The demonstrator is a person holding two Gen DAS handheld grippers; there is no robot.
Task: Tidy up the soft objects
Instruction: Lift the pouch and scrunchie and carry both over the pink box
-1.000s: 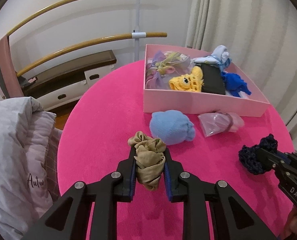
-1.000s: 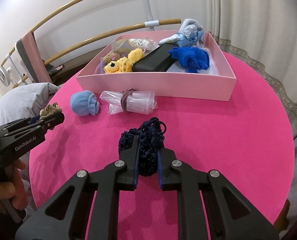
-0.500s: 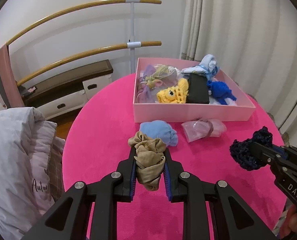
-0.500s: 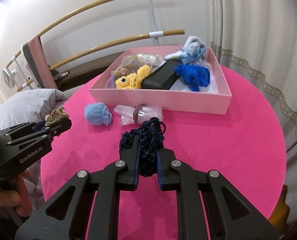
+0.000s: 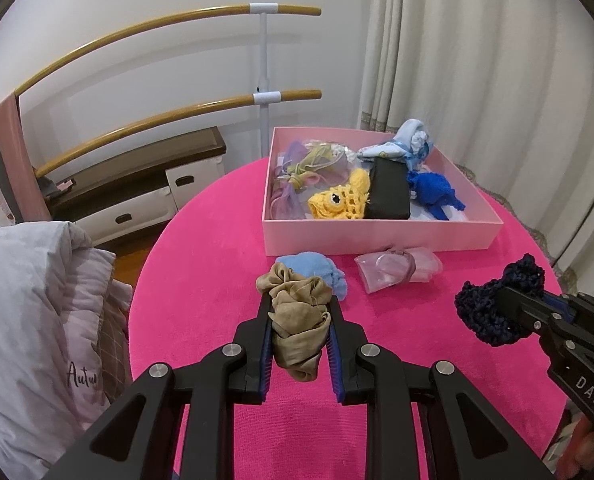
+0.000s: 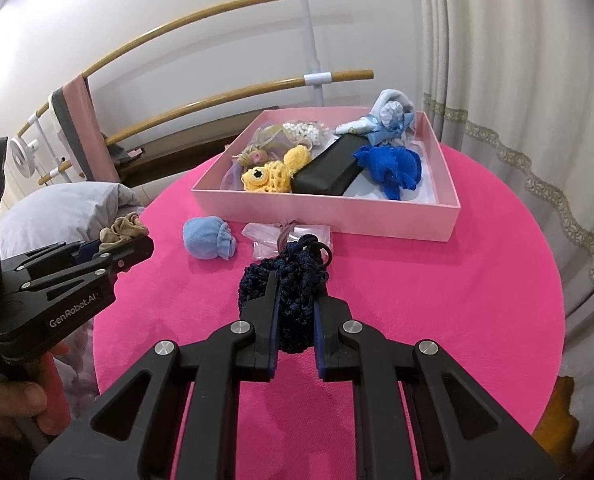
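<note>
Clamping a beige scrunchie (image 5: 299,322), the left tool (image 5: 299,312) hangs above the pink bench (image 5: 201,248); the right tool (image 6: 295,308) pinches a navy crocheted scrunchie (image 6: 293,280), with the pink box (image 6: 377,218) beyond both

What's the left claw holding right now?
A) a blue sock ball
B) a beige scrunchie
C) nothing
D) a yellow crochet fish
B: the beige scrunchie is pinched in the left claw, while the blue sock ball lies on the pink table.
</note>
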